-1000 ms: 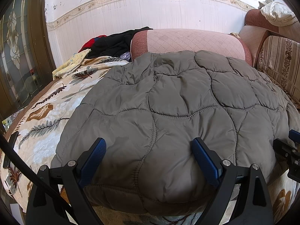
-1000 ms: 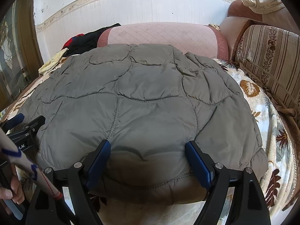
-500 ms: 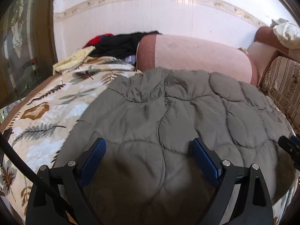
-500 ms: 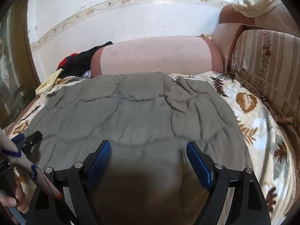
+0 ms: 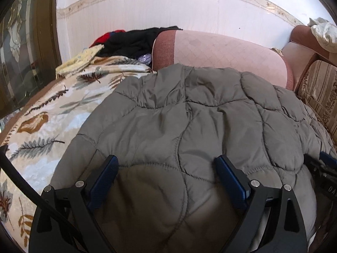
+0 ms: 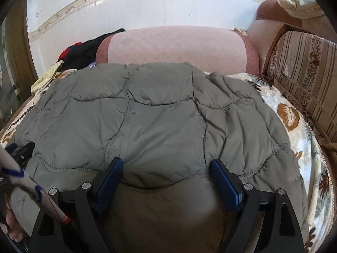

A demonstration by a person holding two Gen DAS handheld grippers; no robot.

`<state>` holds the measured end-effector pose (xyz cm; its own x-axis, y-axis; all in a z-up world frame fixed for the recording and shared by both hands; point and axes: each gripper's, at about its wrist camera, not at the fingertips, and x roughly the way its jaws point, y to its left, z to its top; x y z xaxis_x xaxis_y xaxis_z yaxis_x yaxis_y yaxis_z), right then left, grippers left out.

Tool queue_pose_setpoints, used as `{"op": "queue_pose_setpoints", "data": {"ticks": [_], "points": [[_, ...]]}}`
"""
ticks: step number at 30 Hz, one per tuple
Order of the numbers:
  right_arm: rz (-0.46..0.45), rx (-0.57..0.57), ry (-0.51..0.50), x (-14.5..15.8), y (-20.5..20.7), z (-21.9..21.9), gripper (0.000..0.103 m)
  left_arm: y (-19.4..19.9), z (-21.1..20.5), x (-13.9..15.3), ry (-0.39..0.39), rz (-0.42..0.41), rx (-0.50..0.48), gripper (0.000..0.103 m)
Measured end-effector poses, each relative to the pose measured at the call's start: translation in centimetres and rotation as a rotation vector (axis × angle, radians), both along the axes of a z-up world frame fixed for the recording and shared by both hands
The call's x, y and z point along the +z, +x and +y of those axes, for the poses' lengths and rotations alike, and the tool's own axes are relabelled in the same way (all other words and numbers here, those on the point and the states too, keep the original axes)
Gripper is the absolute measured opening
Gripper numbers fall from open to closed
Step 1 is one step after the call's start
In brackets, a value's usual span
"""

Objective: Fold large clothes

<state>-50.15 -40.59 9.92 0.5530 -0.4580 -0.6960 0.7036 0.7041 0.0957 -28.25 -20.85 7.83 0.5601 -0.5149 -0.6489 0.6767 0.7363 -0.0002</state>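
A large grey quilted jacket [image 5: 189,113] lies spread over a leaf-patterned blanket [image 5: 52,113] on a sofa seat; it also shows in the right wrist view [image 6: 160,109]. My left gripper [image 5: 166,175] is open, its blue pads wide apart over the jacket's near edge on the left side. My right gripper [image 6: 166,177] is open too, over the near edge on the right side. The near part of the jacket bulges up between the fingers of each gripper. The right gripper's tip shows at the far right of the left wrist view [image 5: 324,164].
A pink bolster cushion [image 5: 221,50] lies behind the jacket. Dark and red clothes [image 5: 130,40] and a yellow cloth [image 5: 82,61] are piled at the back left. A striped sofa back [image 6: 305,76] runs along the right. A wooden door frame [image 5: 42,31] stands left.
Both grippers have moved forward over the jacket and its near edge has risen and bunched between the fingers. The far edge now sits closer to the bolster.
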Motion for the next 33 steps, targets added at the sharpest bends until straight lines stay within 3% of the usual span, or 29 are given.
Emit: {"op": "queue_pose_setpoints", "data": {"ticks": [7,10,13,14,19,22,26,29,33], "points": [[-0.049,-0.092,-0.022,2.6,-4.8,2.1,0.088,-2.0,4.8,1.3,-0.013,-0.047,0.071,0.094],[-0.047,-0.160,0.065,1.4,-8.1,2.4,0.088,-2.2,6.8,0.9,0.003,-0.016,0.085,0.094],[0.008,-0.153,0.168,-0.8,-8.6,2.2,0.088,-2.0,7.2,0.2,0.021,0.021,0.090,0.094],[0.013,-0.155,0.166,-0.9,-8.4,2.3,0.088,-1.9,6.9,-0.3,0.037,0.041,0.091,0.094],[-0.015,-0.129,0.084,0.6,-8.4,5.2,0.089,-3.9,7.4,0.1,0.041,-0.021,0.097,0.094],[-0.021,-0.074,0.069,0.8,-8.5,7.8,0.089,-6.7,8.6,0.5,0.023,-0.031,0.052,0.094],[0.011,0.018,0.011,0.8,-7.6,11.1,0.089,-9.2,8.4,0.2,0.072,-0.062,-0.009,0.094],[0.034,0.006,0.001,0.6,-7.4,11.0,0.088,-9.3,8.0,0.0,0.127,-0.044,-0.007,0.094],[-0.047,0.003,-0.034,2.6,-9.2,12.4,0.086,-10.5,10.0,2.1,0.055,-0.080,0.014,0.094]]}}
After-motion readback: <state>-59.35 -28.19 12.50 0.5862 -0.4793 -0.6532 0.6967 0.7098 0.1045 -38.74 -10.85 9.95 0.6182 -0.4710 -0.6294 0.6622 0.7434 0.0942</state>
